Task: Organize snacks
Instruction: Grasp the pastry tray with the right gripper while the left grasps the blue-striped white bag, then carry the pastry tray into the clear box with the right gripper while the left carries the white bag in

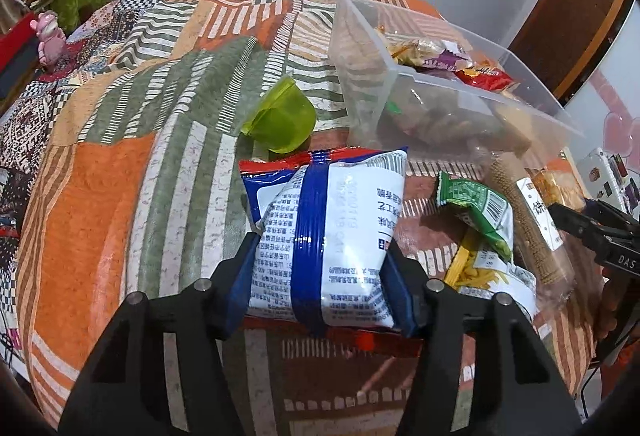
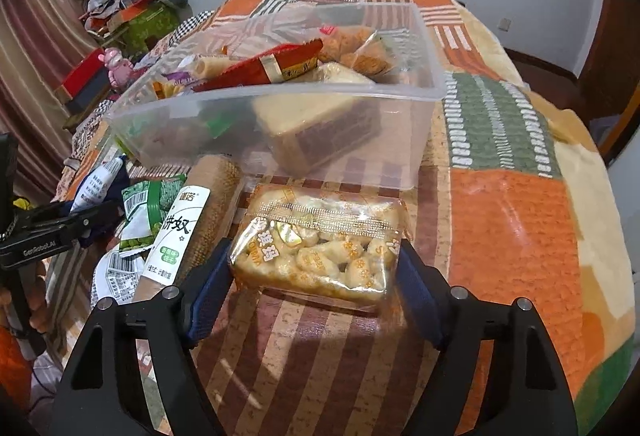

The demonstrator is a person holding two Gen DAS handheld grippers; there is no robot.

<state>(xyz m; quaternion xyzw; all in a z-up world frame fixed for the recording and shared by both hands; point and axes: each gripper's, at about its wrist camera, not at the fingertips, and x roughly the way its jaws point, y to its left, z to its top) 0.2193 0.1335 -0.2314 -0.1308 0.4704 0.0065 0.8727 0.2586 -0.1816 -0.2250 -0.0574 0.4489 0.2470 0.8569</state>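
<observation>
A white and blue snack bag [image 1: 332, 196] lies on the patchwork blanket, and my left gripper [image 1: 322, 240] is shut on its near end, pads pressed on both sides. In the right wrist view a clear pack of golden pastries [image 2: 320, 236] sits between the fingers of my right gripper [image 2: 314, 244], whose blue pads touch both its short ends. Just behind both stands a clear plastic bin [image 2: 280, 92] holding several snack packs. Between the grippers lie a green pea packet [image 1: 476, 208], a yellow packet [image 1: 480, 272] and a long biscuit tube [image 2: 188, 224].
A green plastic cup [image 1: 284, 120] lies on its side left of the bin [image 1: 440, 84]. The orange, green and striped blanket [image 2: 512, 220] covers the whole surface. A pink toy [image 1: 50, 36] and piled boxes sit at the far left edge. A brown door [image 1: 572, 24] stands to the right.
</observation>
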